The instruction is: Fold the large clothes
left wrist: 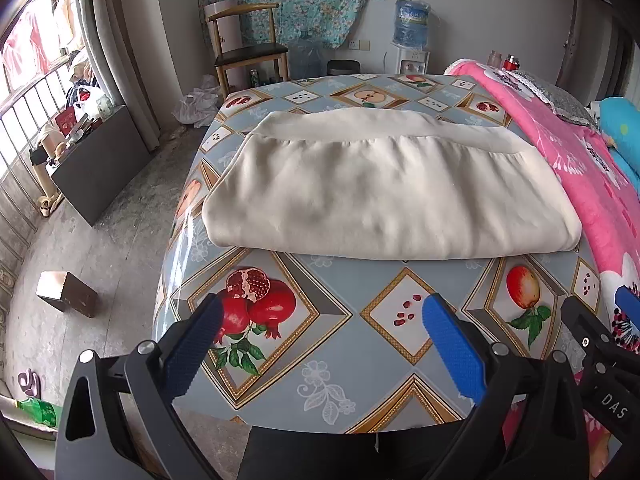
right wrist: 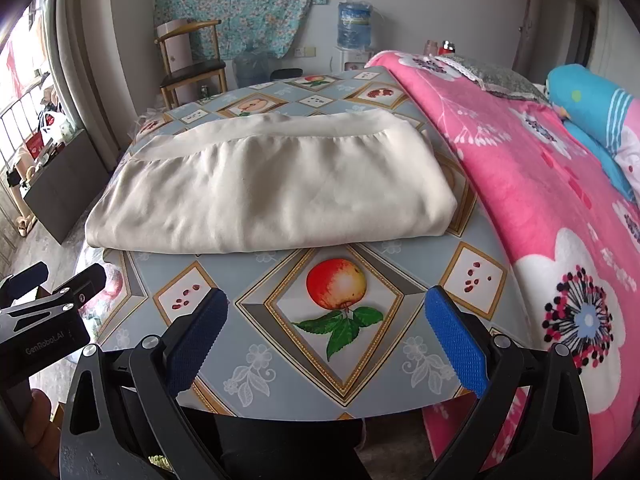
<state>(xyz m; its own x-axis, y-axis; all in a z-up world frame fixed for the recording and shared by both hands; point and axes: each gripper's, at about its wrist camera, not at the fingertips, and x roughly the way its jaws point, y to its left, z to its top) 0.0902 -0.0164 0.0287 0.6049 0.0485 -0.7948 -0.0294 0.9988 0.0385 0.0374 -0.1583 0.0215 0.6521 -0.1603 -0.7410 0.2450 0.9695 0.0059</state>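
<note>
Cream cloth [left wrist: 384, 188] lies folded into a thick, wide bundle on the middle of the table [left wrist: 340, 360], and I see it ahead of both pairs of fingers, well apart from them. Its near folded edge runs across the table beyond the fruit prints; a flatter band of the same cloth shows along the far side. In the right view the same cloth [right wrist: 272, 188] sits slightly left of centre, with its right end close to the pink blanket [right wrist: 540, 208] that covers the bed beside the table.

My left gripper [left wrist: 322, 332] hovers above the near part of the table with its blue fingers [left wrist: 454, 352] spread wide, nothing between them but the pomegranate print below. My right gripper [right wrist: 326, 328] is likewise spread wide and holds nothing, over the apple print near the table's front edge. Neither touches the cloth. The two grippers sit side by side; each shows at the edge of the other's view.

Farther back stand a wooden chair [left wrist: 248, 44] and a water bottle [left wrist: 410, 24] on its dispenser against the wall.
</note>
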